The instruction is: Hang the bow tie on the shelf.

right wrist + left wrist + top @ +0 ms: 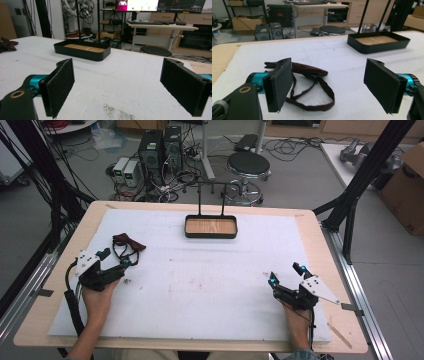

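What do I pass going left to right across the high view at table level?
Left gripper → dark red strap → black tray with its wooden floor → right gripper, all on the white table cover.

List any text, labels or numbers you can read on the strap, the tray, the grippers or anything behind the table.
None is readable.
Dark red strap: no print visible.
Black tray: no label visible.
Left gripper and right gripper: bare black fingers, no markings.
Monitors behind the table: coloured panels, text too small and blurred to read.
Cardboard box: a dark mark on its side, too blurred to read.
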`<state>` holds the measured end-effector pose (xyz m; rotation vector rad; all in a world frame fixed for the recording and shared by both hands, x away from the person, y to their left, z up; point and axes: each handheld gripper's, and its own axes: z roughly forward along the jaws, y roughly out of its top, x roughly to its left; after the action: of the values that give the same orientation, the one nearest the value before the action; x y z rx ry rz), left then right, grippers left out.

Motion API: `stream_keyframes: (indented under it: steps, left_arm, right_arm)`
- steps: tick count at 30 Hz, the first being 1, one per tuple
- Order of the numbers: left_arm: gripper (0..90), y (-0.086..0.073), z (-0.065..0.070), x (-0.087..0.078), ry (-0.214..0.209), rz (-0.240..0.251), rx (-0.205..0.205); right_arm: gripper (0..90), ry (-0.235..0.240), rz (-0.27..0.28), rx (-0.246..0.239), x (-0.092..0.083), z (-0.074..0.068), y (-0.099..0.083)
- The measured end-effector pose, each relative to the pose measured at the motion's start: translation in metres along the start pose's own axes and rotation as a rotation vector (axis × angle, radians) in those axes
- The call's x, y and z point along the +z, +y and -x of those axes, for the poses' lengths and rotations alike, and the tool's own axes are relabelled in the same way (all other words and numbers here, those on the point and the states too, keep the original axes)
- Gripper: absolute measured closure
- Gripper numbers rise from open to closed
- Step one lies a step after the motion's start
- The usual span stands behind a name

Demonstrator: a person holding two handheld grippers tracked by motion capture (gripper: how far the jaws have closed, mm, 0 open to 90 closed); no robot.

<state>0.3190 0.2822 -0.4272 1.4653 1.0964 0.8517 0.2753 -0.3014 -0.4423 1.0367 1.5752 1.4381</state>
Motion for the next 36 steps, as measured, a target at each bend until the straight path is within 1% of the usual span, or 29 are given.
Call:
stream_keyframes:
  steps: [2,3,5,7,8,10,11,12,13,14,16,17,18,20,21,25,26,27,29,30,32,33,35,36]
  left_arm:
    - [24.9,0.003,-0.002,0.004,0.008,0.013,-0.005]
    - [25.6,0.005,-0.003,0.006,0.009,0.012,-0.009]
    - [25.7,0.008,-0.006,0.013,0.018,0.007,-0.031]
    - [25.7,0.010,-0.008,0.021,0.013,-0.014,-0.059]
    - [25.7,0.011,-0.009,0.026,0.019,-0.031,-0.068]
    - [25.9,0.012,-0.012,0.034,0.019,-0.035,-0.114]
    - [28.5,0.012,-0.013,0.037,0.019,-0.038,-0.142]
    - [28.5,0.013,-0.015,0.041,0.022,-0.040,-0.163]
    - [30.4,0.013,-0.017,0.045,0.026,-0.047,-0.183]
    - [31.7,0.013,-0.018,0.051,0.032,-0.068,-0.212]
    - [30.6,0.010,-0.021,0.058,0.032,-0.095,-0.251]
    - [31.7,0.008,-0.022,0.061,0.046,-0.108,-0.270]
    - [33.7,0.006,-0.023,0.063,0.050,-0.120,-0.284]
    - [34.1,0.001,-0.024,0.069,0.075,-0.168,-0.323]
    - [34.5,-0.001,-0.024,0.071,0.094,-0.192,-0.332]
    - [37.8,-0.003,-0.023,0.075,0.117,-0.204,-0.331]
    - [37.8,-0.002,-0.024,0.077,0.108,-0.221,-0.341]
    - [36.9,-0.001,-0.026,0.080,0.091,-0.241,-0.361]
    - [37.1,-0.001,-0.027,0.085,0.063,-0.263,-0.398]
    - [37.2,-0.001,-0.026,0.088,0.064,-0.272,-0.409]
    - [38.7,-0.002,-0.025,0.091,0.079,-0.287,-0.408]
    - [42.2,-0.002,-0.024,0.092,0.087,-0.299,-0.406]
    - [42.4,-0.003,-0.024,0.094,0.084,-0.311,-0.414]
    - [48.5,-0.003,-0.024,0.094,0.102,-0.320,-0.407]
  right_arm:
    - [11.4,-0.003,-0.002,0.002,0.000,0.000,0.000]
    - [11.4,-0.002,-0.001,0.001,0.000,0.000,0.000]
    - [11.4,-0.003,-0.001,0.001,0.000,0.000,0.000]
    - [11.4,-0.003,0.000,0.000,0.000,0.001,0.000]
    - [11.4,-0.003,0.000,0.000,0.000,0.001,0.000]
    - [11.4,-0.003,0.000,0.001,0.000,0.001,0.000]
    - [11.4,-0.003,0.000,-0.001,0.000,0.001,0.000]
    - [11.4,-0.002,-0.002,0.002,0.000,0.000,0.000]
    - [11.4,-0.001,-0.002,0.002,0.000,0.000,0.000]
    - [11.4,-0.001,-0.002,0.002,0.000,0.000,0.000]
    - [11.4,-0.003,0.001,0.001,0.000,0.001,0.000]
    - [11.4,-0.002,0.000,0.001,0.000,0.001,0.000]
    - [11.4,-0.003,0.001,-0.001,0.000,0.001,0.000]
    - [11.4,-0.003,0.001,0.000,0.000,0.001,0.000]
    - [11.4,-0.004,-0.001,0.000,0.000,0.001,0.000]
    - [11.4,-0.006,-0.002,0.000,0.000,0.001,0.000]
    - [11.4,-0.006,-0.002,0.000,0.000,0.001,0.000]
    - [11.4,-0.005,-0.001,0.000,0.000,0.001,0.000]
    - [11.4,-0.005,-0.004,0.003,0.000,0.000,0.000]
    - [11.5,-0.005,-0.005,0.003,0.000,0.000,0.000]
    - [11.4,-0.006,-0.002,0.000,0.000,0.001,0.000]
    - [11.4,-0.006,-0.001,-0.003,0.000,0.001,0.000]
    - [11.4,-0.005,-0.002,0.000,0.000,0.001,0.000]
    - [11.4,-0.005,-0.002,-0.001,0.000,0.001,0.000]
